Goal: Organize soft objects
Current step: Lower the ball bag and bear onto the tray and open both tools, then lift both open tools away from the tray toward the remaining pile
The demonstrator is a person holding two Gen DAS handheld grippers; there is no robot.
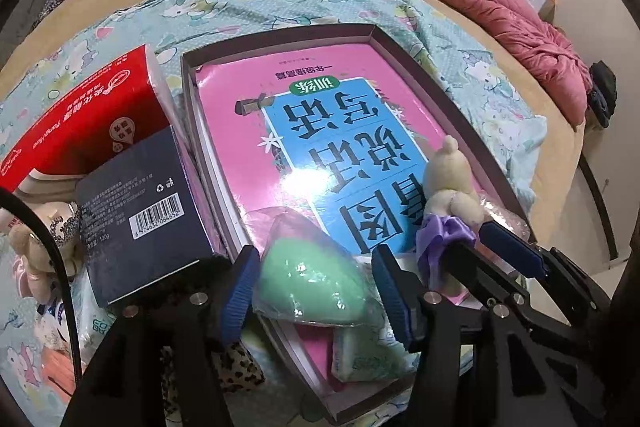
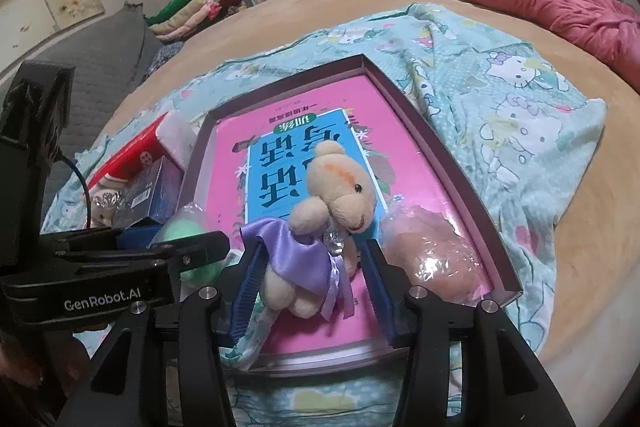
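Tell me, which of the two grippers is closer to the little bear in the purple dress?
Right. The right gripper has the little bear between its open jaws, on the pink book. The left gripper sits beside it, around a green wrapped sponge.

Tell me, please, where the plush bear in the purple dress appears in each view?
Left wrist: the bear is at right, lying on the book beyond the right gripper.
Right wrist: low centre, between that gripper's open jaws.
Shared landmark: the pink book in the tray.
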